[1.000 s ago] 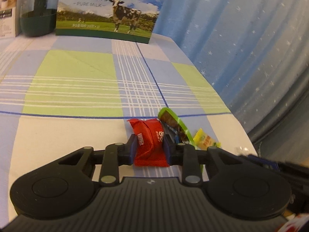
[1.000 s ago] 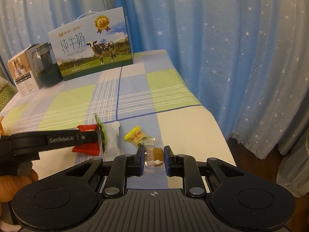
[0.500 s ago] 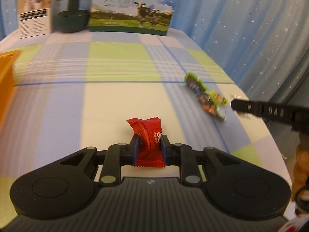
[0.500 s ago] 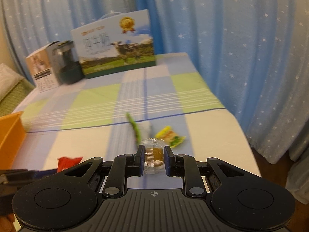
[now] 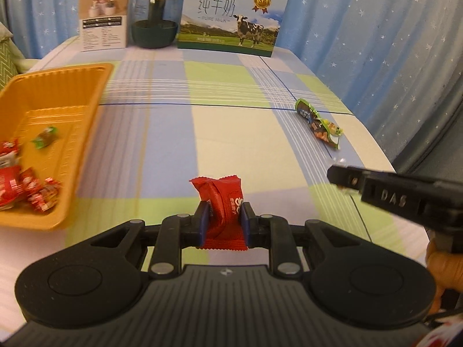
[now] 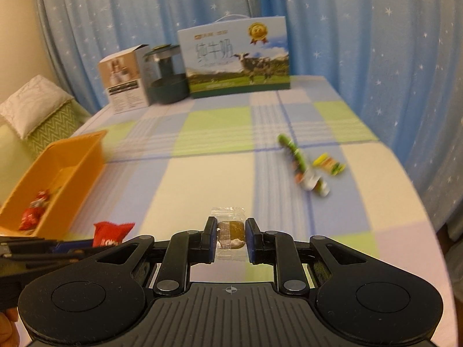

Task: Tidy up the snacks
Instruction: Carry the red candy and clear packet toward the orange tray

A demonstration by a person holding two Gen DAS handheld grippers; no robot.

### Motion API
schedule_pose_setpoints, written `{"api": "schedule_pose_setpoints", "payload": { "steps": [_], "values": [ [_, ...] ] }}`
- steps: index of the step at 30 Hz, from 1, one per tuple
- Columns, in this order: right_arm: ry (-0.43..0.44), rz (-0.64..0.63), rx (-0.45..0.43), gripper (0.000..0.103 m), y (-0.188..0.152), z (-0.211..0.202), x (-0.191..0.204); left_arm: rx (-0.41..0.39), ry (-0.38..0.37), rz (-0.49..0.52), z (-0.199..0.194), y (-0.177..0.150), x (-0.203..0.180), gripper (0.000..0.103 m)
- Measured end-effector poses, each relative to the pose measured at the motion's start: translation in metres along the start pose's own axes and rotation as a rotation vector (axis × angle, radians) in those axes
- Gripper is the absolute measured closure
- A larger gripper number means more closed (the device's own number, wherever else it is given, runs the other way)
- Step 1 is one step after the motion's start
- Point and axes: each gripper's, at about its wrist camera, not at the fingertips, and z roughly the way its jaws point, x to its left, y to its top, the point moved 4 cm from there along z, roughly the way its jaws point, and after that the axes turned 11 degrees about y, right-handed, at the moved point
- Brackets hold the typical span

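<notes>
The left gripper [image 5: 222,219] has its fingers clenched across the middle of a red snack packet [image 5: 221,202], light, crinkly and soft, best pinched at its padded centre. The right gripper [image 6: 231,240] likewise clamps a small clear-wrapped candy [image 6: 230,232], slippery and easily crushed. Compared with a second ago, both are carried left, and the orange tray [image 5: 86,133] has come into view at near left, above the tabletop [image 5: 173,144].

Blue star-printed curtains [image 6: 361,43] are hanging behind a checked tablecloth [image 5: 231,86] covering the surface; a green zigzag cushion [image 6: 49,127] is sitting beside it under warm light.
</notes>
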Motion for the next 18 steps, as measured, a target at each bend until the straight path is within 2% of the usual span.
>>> {"api": "schedule_pose_setpoints", "payload": {
  "steps": [6, 18],
  "values": [
    [0.017, 0.030, 0.013, 0.082, -0.017, -0.019, 0.033, -0.021, 0.020, -0.026, -0.037, -0.010, 0.025, 0.082],
    [0.079, -0.058, 0.001, 0.082, -0.015, -0.034, 0.106, -0.079, 0.059, -0.070, -0.095, -0.015, 0.073, 0.082]
  ]
}}
